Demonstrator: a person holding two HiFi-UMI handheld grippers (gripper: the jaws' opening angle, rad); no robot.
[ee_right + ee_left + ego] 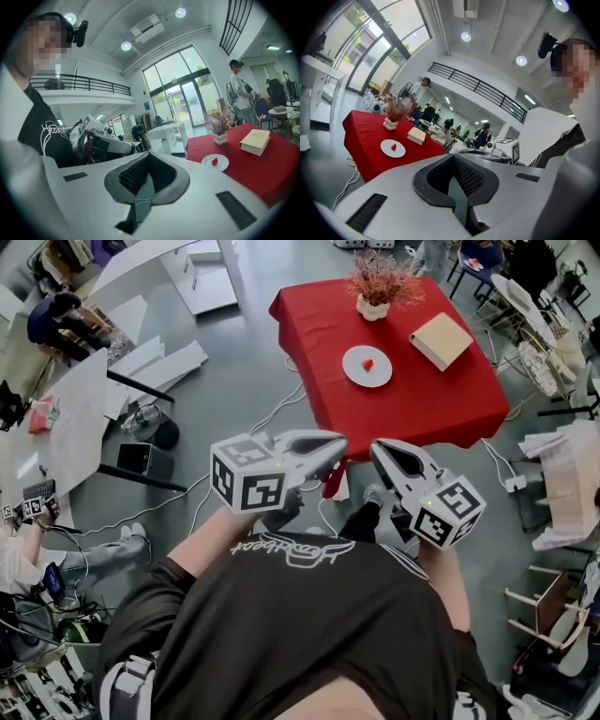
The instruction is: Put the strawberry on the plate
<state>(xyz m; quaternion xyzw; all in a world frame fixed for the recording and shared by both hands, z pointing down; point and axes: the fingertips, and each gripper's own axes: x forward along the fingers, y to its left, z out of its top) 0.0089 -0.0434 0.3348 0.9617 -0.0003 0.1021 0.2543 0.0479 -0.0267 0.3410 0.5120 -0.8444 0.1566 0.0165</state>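
Strawberry already on plate, red tabletop; left gripper and right gripper well apart from it, fingers clenched on nothing; likely risk: needless re-reach nudging berry off or sliding plate.

In the upper right of your head view you have a table under a red cloth. A white plate lies near its middle. Above the plate, at the far edge, stands a vase of dry twigs. A tan book lies to the plate's right, apart from it.
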